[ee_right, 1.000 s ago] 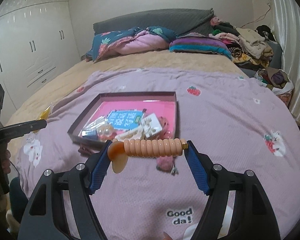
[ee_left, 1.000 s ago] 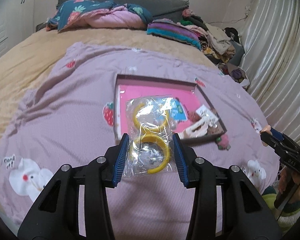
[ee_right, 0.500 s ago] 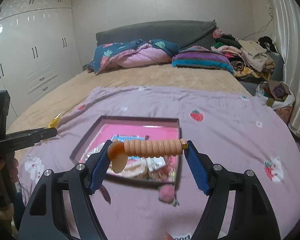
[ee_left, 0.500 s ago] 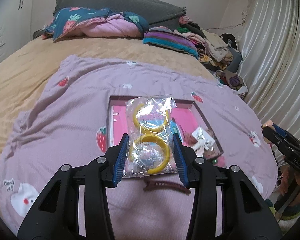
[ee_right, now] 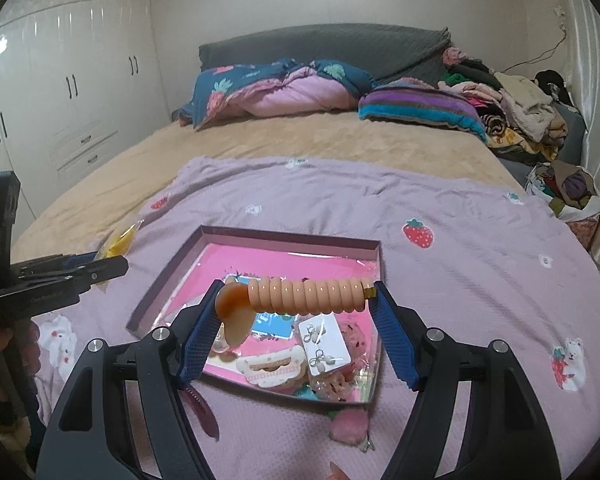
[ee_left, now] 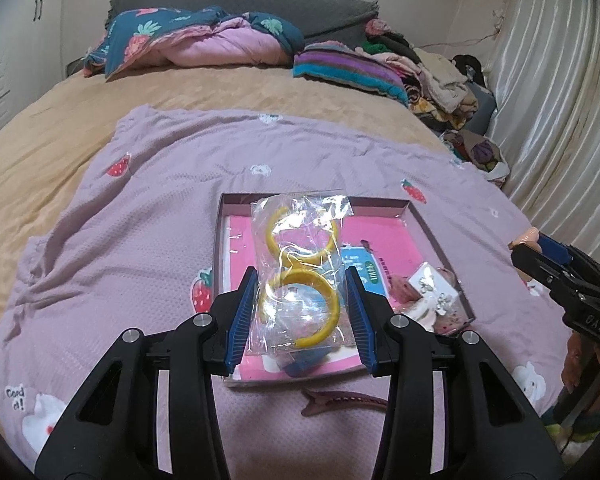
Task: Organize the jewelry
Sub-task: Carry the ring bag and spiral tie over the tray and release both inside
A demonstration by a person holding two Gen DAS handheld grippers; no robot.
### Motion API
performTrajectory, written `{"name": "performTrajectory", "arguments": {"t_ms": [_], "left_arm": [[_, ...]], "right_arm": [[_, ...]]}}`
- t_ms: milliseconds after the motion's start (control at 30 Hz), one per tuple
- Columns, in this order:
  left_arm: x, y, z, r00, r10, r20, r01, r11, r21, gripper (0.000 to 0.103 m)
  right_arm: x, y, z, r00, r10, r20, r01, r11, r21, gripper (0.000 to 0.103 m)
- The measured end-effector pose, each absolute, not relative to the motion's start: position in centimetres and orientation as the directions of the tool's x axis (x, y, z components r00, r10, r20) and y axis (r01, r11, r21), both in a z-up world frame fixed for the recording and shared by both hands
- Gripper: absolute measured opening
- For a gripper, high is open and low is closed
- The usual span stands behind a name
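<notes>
Left wrist view: left claw [ee_left: 300,308] clamped on a clear bag [ee_left: 300,272] of yellow hoop pieces, bag pinched at both sides between the blue pads [ee_left: 242,316]. Bag held above the near-left part of the shallow box [ee_left: 436,240] with pink lining, upper end of bag over the box's far wall. Box resting on the lilac strawberry-print blanket [ee_left: 120,240] spread over the bed. Dark red hair clip [ee_left: 340,400] lying on blanket just beside the box's near edge. Right claw visible at right edge of view, off to the side of the box.

Right wrist view: right claw [ee_right: 296,320] clamped on a peach coiled bracelet [ee_right: 312,296], coil stretched crosswise between the blue pads [ee_right: 392,336], a flat amber pendant [ee_right: 234,312] hanging at its left end. Bracelet held above the box's near half. Inside box [ee_right: 284,238]: white earring card [ee_right: 324,344], cream hair claw clip [ee_right: 270,366], blue packet [ee_right: 276,326], small pink items in near-right corner. Pink pompom [ee_right: 350,426] on blanket touching the box's near corner. Left claw visible at left edge, yellow bag protruding from its tip.
</notes>
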State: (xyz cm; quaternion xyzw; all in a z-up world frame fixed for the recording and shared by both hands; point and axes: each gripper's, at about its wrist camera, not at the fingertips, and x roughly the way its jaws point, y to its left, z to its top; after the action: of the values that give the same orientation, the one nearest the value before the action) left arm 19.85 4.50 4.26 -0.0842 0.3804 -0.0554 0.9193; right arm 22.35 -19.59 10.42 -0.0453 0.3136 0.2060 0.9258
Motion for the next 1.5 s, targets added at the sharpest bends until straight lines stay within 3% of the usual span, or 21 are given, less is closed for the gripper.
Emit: {"name": "performTrajectory", "arguments": {"t_ms": [500,1200,1500], "left_arm": [[23.2,4.2,-0.4,0.633,-0.157,-0.758,0.031,0.984,-0.177,0.035],[25.1,4.8,-3.2,0.581,-0.147,-0.8,0.009,0.985,-0.175,0.035],[25.1,4.7,-3.1,0.583,-0.146,-0.799,0.007,0.985,-0.174,0.039]], "right_arm": [[25.5,-16.2,4.2,0.63,0.315,-0.71,-0.443,0.897,0.005,0.072],[25.7,-13.4,0.2,0.549,0.325,-0.77,-0.506,0.862,0.003,0.073],[23.8,-15.1,2.2,0.586,0.359,-0.726,-0.494,0.869,0.031,0.088]]}}
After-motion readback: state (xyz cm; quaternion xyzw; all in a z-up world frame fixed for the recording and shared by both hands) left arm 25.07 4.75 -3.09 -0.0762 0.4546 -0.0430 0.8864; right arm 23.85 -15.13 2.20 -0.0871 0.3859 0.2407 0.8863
